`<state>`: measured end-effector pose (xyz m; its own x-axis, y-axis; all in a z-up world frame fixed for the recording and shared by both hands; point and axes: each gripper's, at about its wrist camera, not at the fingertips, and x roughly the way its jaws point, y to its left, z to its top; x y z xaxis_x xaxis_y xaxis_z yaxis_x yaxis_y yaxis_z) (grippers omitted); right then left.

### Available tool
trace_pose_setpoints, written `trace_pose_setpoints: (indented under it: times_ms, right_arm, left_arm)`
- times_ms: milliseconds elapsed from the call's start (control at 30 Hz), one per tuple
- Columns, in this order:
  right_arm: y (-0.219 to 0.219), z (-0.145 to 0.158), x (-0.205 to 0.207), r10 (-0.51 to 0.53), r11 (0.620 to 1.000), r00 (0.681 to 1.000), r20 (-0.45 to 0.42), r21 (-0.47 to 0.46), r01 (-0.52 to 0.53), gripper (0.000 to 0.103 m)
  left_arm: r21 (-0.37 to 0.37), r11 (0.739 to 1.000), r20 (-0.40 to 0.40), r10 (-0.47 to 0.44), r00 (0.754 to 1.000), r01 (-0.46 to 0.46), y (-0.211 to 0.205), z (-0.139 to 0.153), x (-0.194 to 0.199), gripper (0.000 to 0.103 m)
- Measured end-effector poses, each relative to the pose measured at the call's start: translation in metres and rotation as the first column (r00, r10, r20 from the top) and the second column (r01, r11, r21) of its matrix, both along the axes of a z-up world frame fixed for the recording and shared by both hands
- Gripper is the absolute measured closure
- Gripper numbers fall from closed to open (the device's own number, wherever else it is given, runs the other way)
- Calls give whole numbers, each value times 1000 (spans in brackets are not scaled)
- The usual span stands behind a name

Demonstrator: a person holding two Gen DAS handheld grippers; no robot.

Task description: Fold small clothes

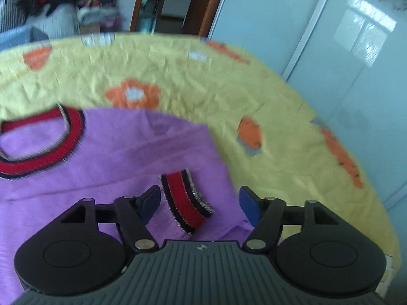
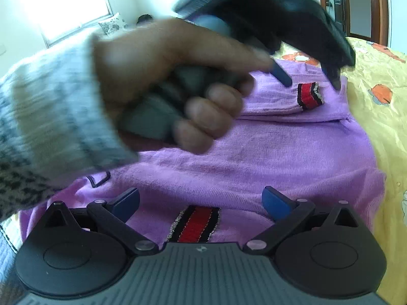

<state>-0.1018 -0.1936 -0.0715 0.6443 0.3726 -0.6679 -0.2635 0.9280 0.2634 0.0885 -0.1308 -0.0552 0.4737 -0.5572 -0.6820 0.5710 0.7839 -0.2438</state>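
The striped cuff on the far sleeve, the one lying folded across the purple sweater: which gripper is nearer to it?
Left. The left gripper stands open right over that far cuff, which lies loose between its fingers. The right gripper is open over the near cuff instead.

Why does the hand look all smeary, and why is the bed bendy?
Right wrist view: the hand is close to the lens and blurred, and the window glares white. Left wrist view: the fisheye lens curves the yellow bedspread, and the purple sweater looks slightly smeared.
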Motion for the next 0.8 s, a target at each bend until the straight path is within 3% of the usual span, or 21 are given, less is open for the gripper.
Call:
trace_pose_setpoints:
  times_ms: [167,367,533,567,667,733,800]
  right_arm:
    - [-19,9,4,-37,999,999,34,36,36,0]
    - [-32,5,20,-88,995,996,33,55,86,0]
    - [-30,3,22,-59,998,998,29,36,58,0]
    - [-29,4,22,-47,998,998,32,32,46,0]
    - [-27,13,37,-9,1000,997,71,6,8,0]
    - [-28,18,61,-1,999,995,104,-41,5,0]
    - [-28,18,89,22,998,993,114,-55,-15,0]
  left_arm:
    - [23,991,117,125,985,-129,94,30,-9,13]
    - [84,933,50,346,937,-349,211,1,18,16]
    - [163,877,28,455,890,-453,258,-39,19,17]
    - [154,875,60,455,889,-458,262,-39,13,17]
    - [112,874,54,470,881,-473,267,-23,-1,14]
    - [52,879,62,471,880,-475,270,-11,-10,11]
    - [38,884,61,464,884,-466,266,-7,-17,11]
